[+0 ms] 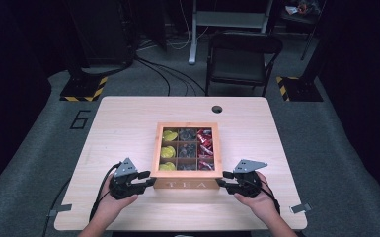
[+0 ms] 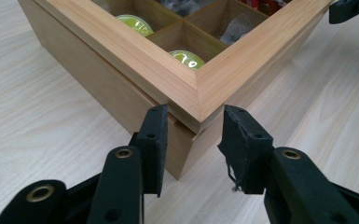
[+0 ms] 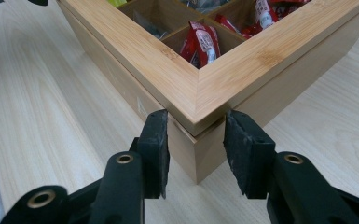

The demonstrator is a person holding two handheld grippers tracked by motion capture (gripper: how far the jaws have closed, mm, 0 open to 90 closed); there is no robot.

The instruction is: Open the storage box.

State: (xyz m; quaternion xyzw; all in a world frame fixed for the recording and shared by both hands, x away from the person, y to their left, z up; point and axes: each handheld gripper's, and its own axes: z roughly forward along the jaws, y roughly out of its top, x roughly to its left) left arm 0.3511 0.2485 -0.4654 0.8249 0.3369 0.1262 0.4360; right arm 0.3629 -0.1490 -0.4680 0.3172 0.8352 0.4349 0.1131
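Observation:
A wooden tea box (image 1: 187, 184) marked "TEA" sits mid-table, its framed lid down. Through the lid I see yellow-green pods (image 1: 168, 151) on the left, dark packets (image 1: 187, 150) in the middle and red packets (image 1: 205, 148) on the right. My left gripper (image 1: 145, 180) stands open at the front left corner of the box (image 2: 135, 56), one jaw on each side of the corner at the lid seam (image 2: 193, 121). My right gripper (image 1: 222, 182) is open in the same way around the front right corner of the box (image 3: 242, 65), again at the seam (image 3: 196, 123).
The pale wooden table (image 1: 128, 123) has a round cable hole (image 1: 217, 109) at the back. A dark folding chair (image 1: 242, 54) stands beyond the far edge, with cables on the floor. The right gripper's tip (image 2: 349, 9) appears far off in the left gripper view.

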